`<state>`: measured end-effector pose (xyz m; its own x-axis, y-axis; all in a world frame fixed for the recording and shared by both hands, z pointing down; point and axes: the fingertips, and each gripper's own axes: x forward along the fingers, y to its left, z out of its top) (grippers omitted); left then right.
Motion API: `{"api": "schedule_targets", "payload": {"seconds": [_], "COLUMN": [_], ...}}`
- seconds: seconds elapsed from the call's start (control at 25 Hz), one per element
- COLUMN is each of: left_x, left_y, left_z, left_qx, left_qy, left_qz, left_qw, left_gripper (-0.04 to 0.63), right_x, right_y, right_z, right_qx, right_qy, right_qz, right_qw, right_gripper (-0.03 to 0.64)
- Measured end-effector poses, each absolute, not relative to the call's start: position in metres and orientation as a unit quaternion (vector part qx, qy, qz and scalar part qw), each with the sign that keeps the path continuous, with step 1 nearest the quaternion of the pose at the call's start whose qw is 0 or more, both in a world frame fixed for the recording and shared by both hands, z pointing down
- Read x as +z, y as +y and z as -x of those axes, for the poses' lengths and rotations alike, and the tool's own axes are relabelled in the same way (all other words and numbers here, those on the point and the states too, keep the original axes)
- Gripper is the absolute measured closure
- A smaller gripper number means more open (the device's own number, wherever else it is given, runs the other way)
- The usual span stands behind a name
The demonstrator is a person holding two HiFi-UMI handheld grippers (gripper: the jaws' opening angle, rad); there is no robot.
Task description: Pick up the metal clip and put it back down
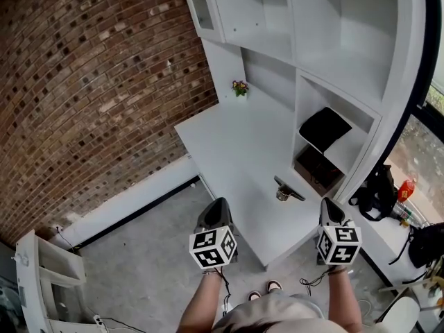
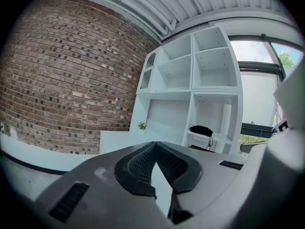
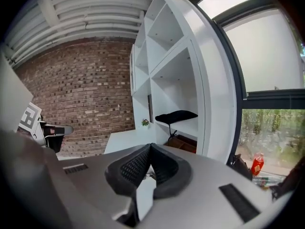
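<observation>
1. The metal clip [image 1: 288, 190] lies on the white desk [image 1: 236, 144], near its front edge.
2. The left gripper [image 1: 219, 203] is closed with nothing in it. The right gripper [image 1: 329, 202] is closed and empty too.
3. Neither touches the clip. The clip could be waiting to be picked up, or it could be back down.

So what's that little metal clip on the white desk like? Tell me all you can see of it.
The metal clip is small: a dark, flat bar with a shiny, silvery rounded part at its near end. It lies on the white desk near the front right corner, close to the shelf unit. Only the desk touches it; the left claw and right claw are both short of it. Finer detail is too small to tell.
</observation>
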<state>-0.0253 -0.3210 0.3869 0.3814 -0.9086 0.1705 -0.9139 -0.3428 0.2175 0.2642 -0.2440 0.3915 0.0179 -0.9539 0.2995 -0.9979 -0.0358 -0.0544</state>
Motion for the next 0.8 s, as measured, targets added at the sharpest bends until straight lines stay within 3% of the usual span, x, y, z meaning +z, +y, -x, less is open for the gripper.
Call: {"api": "schedule_targets", "payload": {"seconds": [0.8], "left_x": [0.397], "left_y": [-0.320], "left_z": [0.030], "left_qx": [0.010], "left_qy": [-0.560], "left_qz": [-0.815], "left_qw": [0.150], "left_gripper": [0.584], "right_x": [0.380], "right_y": [-0.254], "right_z": [-0.265], "right_qx": [0.111], "right_qy": [-0.693], "right_qz": [-0.707], "right_qw": [0.083], "right_gripper": [0.615]}}
